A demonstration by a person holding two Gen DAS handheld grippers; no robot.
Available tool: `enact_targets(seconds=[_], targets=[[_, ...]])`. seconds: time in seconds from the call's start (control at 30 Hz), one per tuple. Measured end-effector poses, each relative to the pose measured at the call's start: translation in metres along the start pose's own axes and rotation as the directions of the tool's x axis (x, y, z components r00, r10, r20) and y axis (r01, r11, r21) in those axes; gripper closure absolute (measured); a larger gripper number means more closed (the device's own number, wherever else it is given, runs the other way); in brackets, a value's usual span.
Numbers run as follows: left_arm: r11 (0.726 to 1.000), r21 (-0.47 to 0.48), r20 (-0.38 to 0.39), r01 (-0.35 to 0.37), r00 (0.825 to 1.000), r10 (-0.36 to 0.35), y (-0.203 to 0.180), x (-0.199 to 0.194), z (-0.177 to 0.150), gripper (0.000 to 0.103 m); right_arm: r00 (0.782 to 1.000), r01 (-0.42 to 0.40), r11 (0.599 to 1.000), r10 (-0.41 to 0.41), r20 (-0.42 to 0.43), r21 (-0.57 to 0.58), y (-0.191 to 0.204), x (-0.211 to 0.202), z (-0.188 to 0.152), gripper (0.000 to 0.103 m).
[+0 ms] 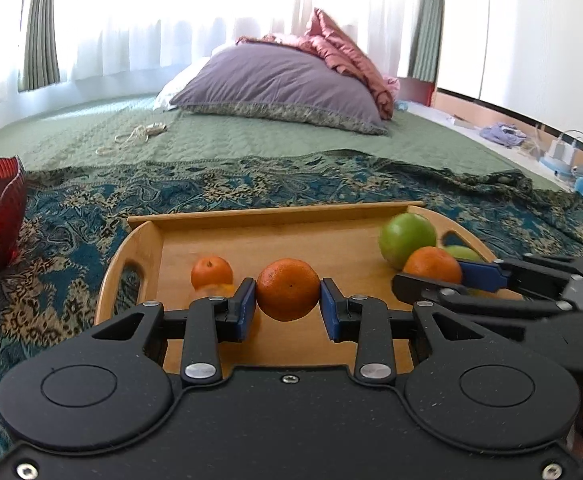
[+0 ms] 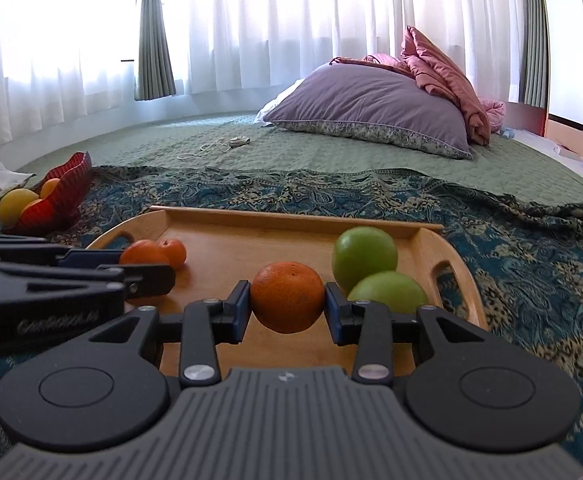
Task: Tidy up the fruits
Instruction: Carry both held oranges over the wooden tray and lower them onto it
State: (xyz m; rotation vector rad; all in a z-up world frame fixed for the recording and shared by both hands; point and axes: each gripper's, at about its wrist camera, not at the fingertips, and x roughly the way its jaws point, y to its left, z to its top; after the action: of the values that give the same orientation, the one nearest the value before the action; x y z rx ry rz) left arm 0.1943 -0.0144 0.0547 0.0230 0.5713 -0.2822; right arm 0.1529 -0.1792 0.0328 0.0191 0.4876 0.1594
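Both grippers, left [image 1: 288,300] and right [image 2: 287,300], reach level over the wooden tray [image 1: 251,216], each clamped on its own orange [image 1: 287,289] [image 2: 287,296]

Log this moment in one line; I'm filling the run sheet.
left gripper: shut on orange | right gripper: shut on second orange | both over tray | apples on tray

I see bright daylight through sheer white curtains [image 2: 291,20] with grey-green drapes [image 2: 153,40], a green quilted bedspread [image 1: 251,136], a purple pillow [image 1: 279,84], a pink duvet [image 2: 447,76] and a teal patterned throw [image 2: 531,248]
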Motion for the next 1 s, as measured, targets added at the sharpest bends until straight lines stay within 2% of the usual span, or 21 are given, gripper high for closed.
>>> enact_targets(seconds=[0.27, 0.6, 1.0], targets=[[0.998, -0.056, -0.057, -0.014, 0.998, 0.011, 0.018, 0.038, 0.024, 0.070, 1.000, 0.019, 1.000, -0.019, -0.018, -0.010, 0.001, 0.019, 0.008, 0.060], [1.000, -0.002, -0.099, -0.021, 0.995, 0.020, 0.013, 0.062, 0.021, 0.070, 0.998, 0.029, 0.999, -0.030, -0.052, -0.022, 0.004, 0.037, 0.005, 0.060], [1.000, -0.006, -0.115, -0.026, 0.993, 0.025, 0.013, 0.076, 0.021, 0.070, 0.997, 0.025, 1.000, -0.026, -0.077, -0.013, 0.004, 0.050, 0.002, 0.059]])
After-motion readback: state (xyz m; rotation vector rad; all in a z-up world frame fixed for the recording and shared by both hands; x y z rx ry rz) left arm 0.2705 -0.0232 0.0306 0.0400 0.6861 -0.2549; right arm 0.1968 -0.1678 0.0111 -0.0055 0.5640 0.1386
